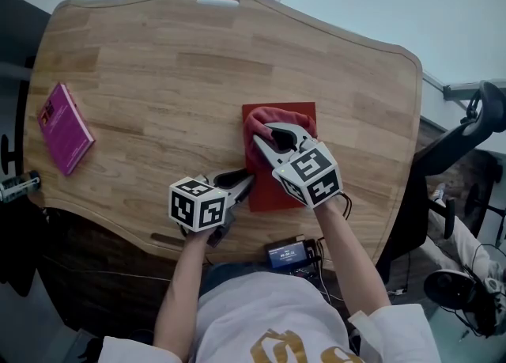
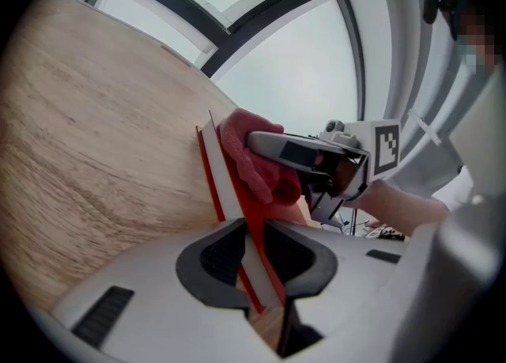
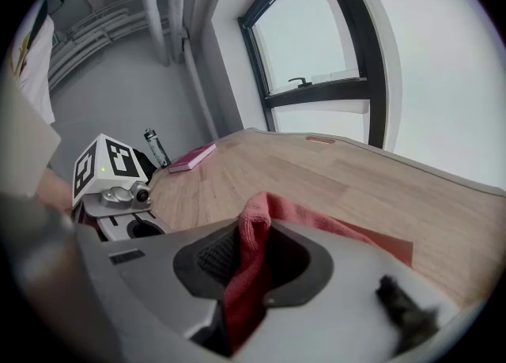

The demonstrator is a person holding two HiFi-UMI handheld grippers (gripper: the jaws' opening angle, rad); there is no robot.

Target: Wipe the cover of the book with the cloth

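The red book (image 1: 266, 194) lies flat on the wooden table (image 1: 158, 61), at 4 o'clock from the table centre. The left gripper (image 1: 243, 181) is clamped on the book's edge near its 7 o'clock corner, with its 2 jaws pinching cover and pages. The right gripper (image 1: 285, 138) grasps the red cloth (image 1: 259, 126), which appears to rest on the 12 o'clock half of the cover. A magenta book (image 1: 65, 128) lies near the table's 9 o'clock edge.

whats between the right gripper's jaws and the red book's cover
The red cloth: the right gripper is shut on it, and it lies bunched on the red book. The right gripper view shows this best, the head view too.
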